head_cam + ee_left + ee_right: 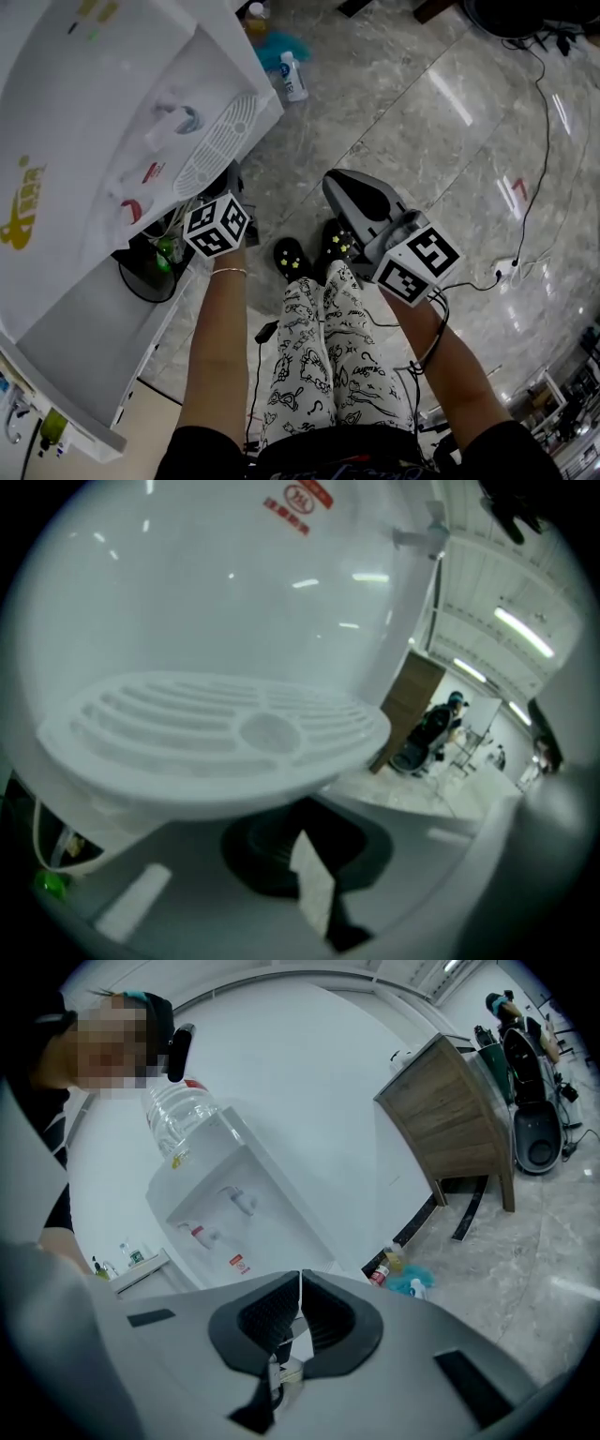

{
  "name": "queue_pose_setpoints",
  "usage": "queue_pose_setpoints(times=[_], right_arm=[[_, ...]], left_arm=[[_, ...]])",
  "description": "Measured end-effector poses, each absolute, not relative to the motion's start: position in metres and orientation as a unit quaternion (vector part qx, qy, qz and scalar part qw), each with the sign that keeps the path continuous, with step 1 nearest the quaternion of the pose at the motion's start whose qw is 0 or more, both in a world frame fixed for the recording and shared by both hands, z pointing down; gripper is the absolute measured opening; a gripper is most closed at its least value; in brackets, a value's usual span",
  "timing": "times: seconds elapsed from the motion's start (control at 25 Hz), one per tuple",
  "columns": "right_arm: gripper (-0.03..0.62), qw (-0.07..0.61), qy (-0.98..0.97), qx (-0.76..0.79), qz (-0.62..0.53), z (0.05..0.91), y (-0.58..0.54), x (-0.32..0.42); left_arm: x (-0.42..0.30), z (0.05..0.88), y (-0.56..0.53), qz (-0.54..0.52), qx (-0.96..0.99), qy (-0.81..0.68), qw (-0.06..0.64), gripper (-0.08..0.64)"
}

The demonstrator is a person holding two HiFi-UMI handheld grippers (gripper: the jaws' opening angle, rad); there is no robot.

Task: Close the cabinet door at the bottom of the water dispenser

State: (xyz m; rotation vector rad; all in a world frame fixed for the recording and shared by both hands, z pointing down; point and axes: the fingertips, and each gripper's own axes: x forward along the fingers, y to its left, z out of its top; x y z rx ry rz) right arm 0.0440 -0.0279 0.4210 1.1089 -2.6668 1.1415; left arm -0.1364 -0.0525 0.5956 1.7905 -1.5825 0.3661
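Note:
The white water dispenser (103, 112) fills the head view's upper left, its slotted drip tray (225, 141) jutting out. Below the tray the cabinet stands open, with dark items and a green spot (164, 255) inside. A white panel (84, 342) swung out toward me looks like its door. My left gripper (281, 860) is shut and reaches under the drip tray (216, 738); only its marker cube (217, 225) shows from above. My right gripper (334, 184) is shut, empty, held over the floor, pointing at the dispenser (234, 1213).
Small bottles (292, 77) and a blue cloth (281, 45) lie on the marble floor beside the dispenser. Cables (536, 141) and a power strip (506, 267) run along the right. My legs (323, 356) are below. A wooden cabinet (459, 1119) stands further off.

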Motion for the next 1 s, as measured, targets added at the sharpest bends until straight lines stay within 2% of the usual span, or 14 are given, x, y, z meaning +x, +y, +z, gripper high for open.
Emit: queue_pose_setpoints(times=[0.24, 0.48, 0.6, 0.76, 1.0], right_arm=[[0.017, 0.016, -0.862, 0.363, 0.355, 0.414, -0.04, 0.049], [0.017, 0.018, -0.883, 0.336, 0.327, 0.369, -0.028, 0.035], [0.017, 0.012, -0.887, 0.333, 0.318, 0.337, -0.021, 0.034], [0.017, 0.004, -0.893, 0.325, 0.312, 0.278, 0.0, 0.034], [0.017, -0.014, -0.916, 0.301, 0.265, 0.167, 0.024, 0.024]], left_arm=[[-0.126, 0.584, -0.047, 0.11, 0.686, -0.611, 0.379, -0.003], [-0.104, 0.504, -0.009, 0.049, 0.705, -0.599, 0.377, -0.003], [-0.088, 0.443, 0.003, 0.057, 0.748, -0.566, 0.341, -0.003], [-0.066, 0.341, 0.025, 0.093, 0.823, -0.497, 0.258, -0.003], [-0.061, 0.192, 0.031, 0.038, 0.862, -0.475, 0.176, -0.003]])
